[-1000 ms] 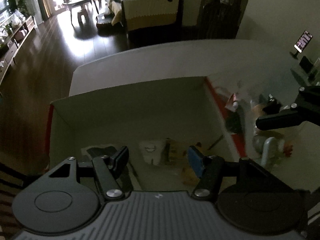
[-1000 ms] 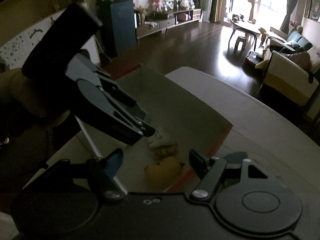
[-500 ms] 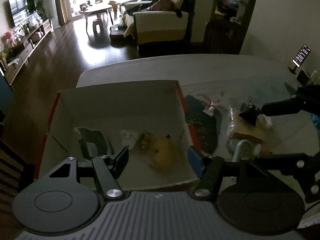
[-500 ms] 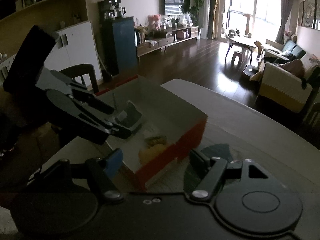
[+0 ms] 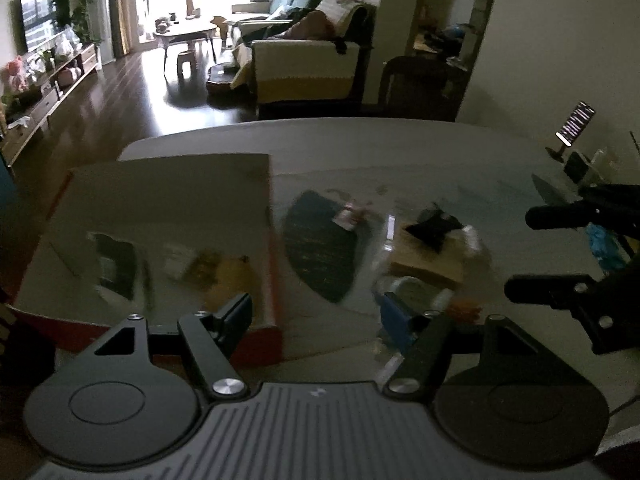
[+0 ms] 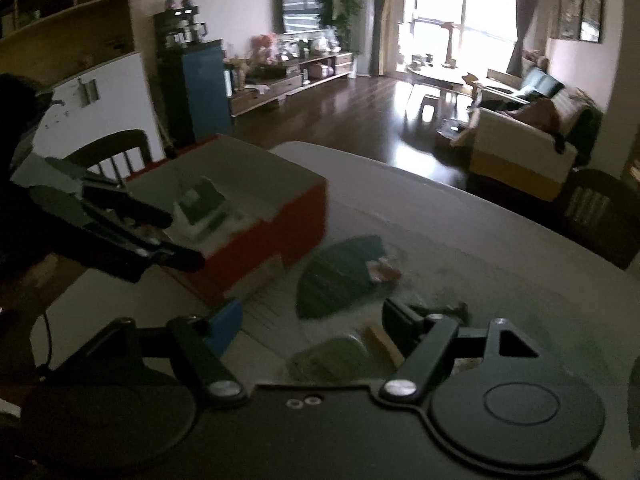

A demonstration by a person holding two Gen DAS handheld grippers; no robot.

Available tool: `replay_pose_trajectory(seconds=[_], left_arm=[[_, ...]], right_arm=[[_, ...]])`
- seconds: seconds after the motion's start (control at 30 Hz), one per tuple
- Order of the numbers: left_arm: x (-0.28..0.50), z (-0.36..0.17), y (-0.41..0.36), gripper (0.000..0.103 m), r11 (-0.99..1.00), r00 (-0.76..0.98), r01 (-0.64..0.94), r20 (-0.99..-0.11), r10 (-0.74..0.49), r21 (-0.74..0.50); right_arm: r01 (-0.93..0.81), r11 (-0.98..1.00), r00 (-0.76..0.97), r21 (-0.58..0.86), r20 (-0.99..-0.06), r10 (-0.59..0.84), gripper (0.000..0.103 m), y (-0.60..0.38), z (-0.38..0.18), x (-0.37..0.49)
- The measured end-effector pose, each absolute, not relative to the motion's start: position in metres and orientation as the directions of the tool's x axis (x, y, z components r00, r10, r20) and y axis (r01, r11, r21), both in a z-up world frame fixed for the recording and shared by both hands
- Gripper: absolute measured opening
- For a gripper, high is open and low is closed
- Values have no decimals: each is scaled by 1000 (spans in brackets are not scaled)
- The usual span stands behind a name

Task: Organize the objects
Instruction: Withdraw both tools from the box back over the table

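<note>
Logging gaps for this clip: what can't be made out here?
- Items in the box, left wrist view: motion blur; only a yellow lump reads.
- Clutter by the wooden block, left wrist view: blurred.
- Greenish item, right wrist view: blurred, partly cut off by the right gripper.

You are looking into a dim living room with a glossy dark wooden floor (image 5: 132, 92). Daylight pours through a big window (image 6: 456, 12) at the far end. A sofa (image 5: 304, 68) draped in a cream and yellow throw faces a television (image 6: 306, 6) above a low cabinet (image 6: 292, 76); a coffee table (image 5: 186, 34) stands between.
</note>
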State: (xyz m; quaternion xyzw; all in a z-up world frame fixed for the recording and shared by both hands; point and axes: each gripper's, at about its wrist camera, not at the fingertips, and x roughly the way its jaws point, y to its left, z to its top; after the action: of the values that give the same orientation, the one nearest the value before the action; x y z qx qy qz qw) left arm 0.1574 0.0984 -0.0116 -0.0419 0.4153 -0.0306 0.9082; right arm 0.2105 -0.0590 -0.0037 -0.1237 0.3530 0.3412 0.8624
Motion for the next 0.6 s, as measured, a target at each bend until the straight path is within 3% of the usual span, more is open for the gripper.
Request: replay_pose_trajectory(seconds=[0.3,0.4,0.6], left_arm=[[157,-41,45,71,991,636,63,-760,-133,-120],[158,-53,29,82,990,620,82,-771,-142,-117],[162,-76,6,84,986,595,121,-787,-163,-113]], right_arm=[[-609,793,537,24,-722,435,77,-111,-32,206],[-589,808,543,20,-730,414,77,-128,-40,206],[-551,834,545,19,-749,377,77,-151,-55,215]])
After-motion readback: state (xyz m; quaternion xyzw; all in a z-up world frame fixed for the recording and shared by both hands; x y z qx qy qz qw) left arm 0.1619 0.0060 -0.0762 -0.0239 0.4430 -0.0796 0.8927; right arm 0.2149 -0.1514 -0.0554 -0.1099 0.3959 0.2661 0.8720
